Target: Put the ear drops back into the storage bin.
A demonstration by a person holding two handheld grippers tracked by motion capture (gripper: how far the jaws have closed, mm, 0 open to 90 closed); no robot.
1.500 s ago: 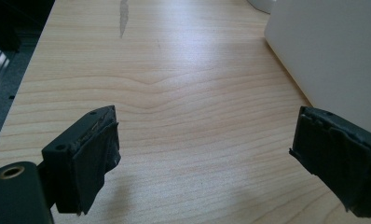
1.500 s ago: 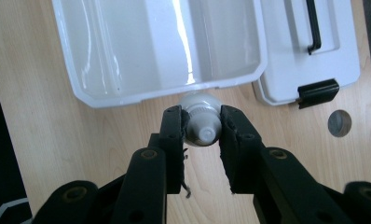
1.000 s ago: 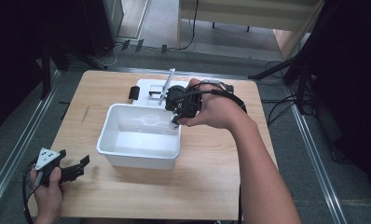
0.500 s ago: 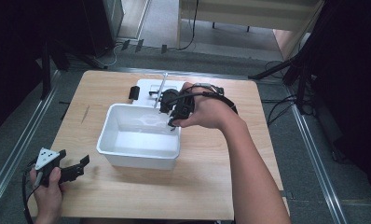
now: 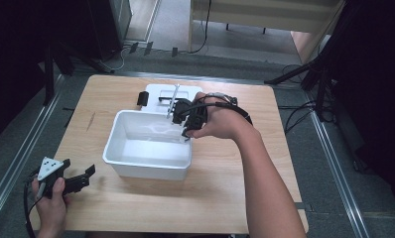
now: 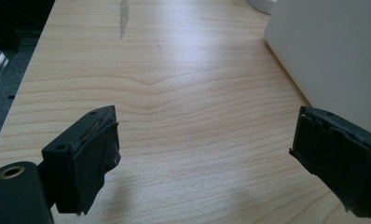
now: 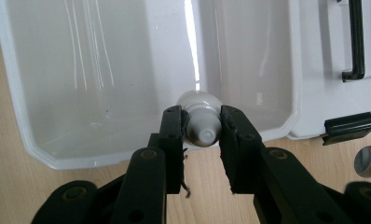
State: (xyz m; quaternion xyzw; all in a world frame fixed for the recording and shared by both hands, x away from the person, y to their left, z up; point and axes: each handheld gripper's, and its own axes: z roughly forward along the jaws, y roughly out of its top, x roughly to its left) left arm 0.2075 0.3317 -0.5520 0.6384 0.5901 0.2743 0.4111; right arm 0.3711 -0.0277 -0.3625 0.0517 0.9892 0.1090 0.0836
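A small white bulb-shaped object with a ribbed neck is clamped between the pads of my right gripper. It hangs over the near-right rim of a white plastic bin, whose inside is bare. In the high view the right gripper points down at the bin's far right corner, with the hand wrapped around it. My left gripper rests low at the table's front left, apart from the bin. Its jaws stand wide open over bare wood, with the bin's outer wall just to the right.
The bin's white lid lies flat behind it, with a black handle and a black latch. A small grey disc sits on the wood near the lid. Dark floor and metal rails surround the wooden table.
The right hand has sunk a little toward the bin's far right corner, still holding the white object. The left hand has stayed put.
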